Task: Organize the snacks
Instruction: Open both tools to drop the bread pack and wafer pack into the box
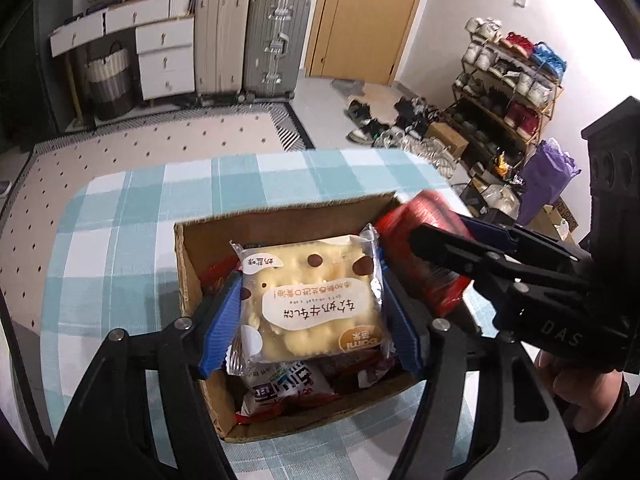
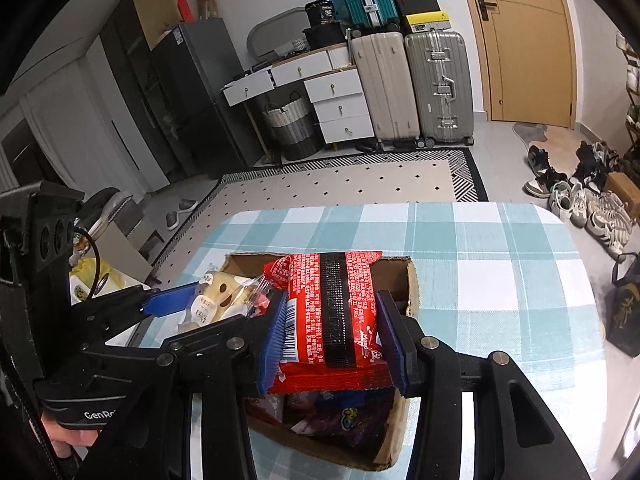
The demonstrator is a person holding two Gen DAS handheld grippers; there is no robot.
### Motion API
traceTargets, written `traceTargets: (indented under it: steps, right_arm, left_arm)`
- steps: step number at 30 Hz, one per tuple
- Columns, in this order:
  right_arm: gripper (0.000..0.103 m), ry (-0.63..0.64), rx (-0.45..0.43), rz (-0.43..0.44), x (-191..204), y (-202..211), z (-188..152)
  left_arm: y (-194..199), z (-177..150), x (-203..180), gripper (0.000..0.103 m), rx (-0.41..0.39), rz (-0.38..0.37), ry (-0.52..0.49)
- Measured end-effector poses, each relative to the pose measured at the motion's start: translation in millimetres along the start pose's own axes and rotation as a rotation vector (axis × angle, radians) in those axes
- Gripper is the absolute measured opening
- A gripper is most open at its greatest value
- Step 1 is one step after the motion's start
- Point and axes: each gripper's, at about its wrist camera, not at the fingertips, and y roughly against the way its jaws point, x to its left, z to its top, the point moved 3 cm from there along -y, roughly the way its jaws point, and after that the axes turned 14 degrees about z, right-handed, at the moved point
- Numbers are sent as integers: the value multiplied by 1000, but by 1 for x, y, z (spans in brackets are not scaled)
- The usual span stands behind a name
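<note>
- Cardboard box (image 1: 188, 264) is brown, w/ rough torn edges, open on top; it stands on a table w/ soft checked cloth (image 1: 120, 216), teal and white squares.
- Inside the box lie several glossy plastic snack packs (image 2: 340, 420), crumpled, red and purple; details too small to read.
- Cake pack (image 1: 312, 300) is square, clear shiny film w/ crimped ends, pale yellow bumpy cake inside, brown dots printed on it.
- Left gripper (image 1: 310, 322) has black arms and blue ribbed pads (image 1: 222, 320); it is clamped on both sides of the cake pack, just above the box opening.
- Red pack (image 2: 332, 312) is flat, rectangular, shiny foil w/ zigzag edge, black stripe in the middle, barcode at one side.
- Right gripper (image 2: 332, 340) is pinching the red pack between its blue pads, over the box's right part, beside the cake pack.
- Both grippers point forward and down; the right one comes in from the right side at an angle.
</note>
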Motion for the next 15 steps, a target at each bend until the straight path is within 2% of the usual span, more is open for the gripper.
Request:
traceTargets:
  steps: [2,3,6,7,15]
  right_arm:
    - [47,-25,16,16,-8,-5,-2]
    - [53,-38,16,23,-12,-6,-3]
    - [70,-43,-9,36,-19,-1,-5]
    - [73,-38,-21,32,-18,2,-6]
    - [76,-17,-82,37,-8,33,-4]
  left_arm:
    - [-7,-1,3,80,22,21,8]
    - [-8,-2,6,83,26,23,17]
    - [-9,-5,12,83,29,10,27]
    - [-8,-6,12,83,28,9,25]
    - [5,-13,13,83,9,21,21]
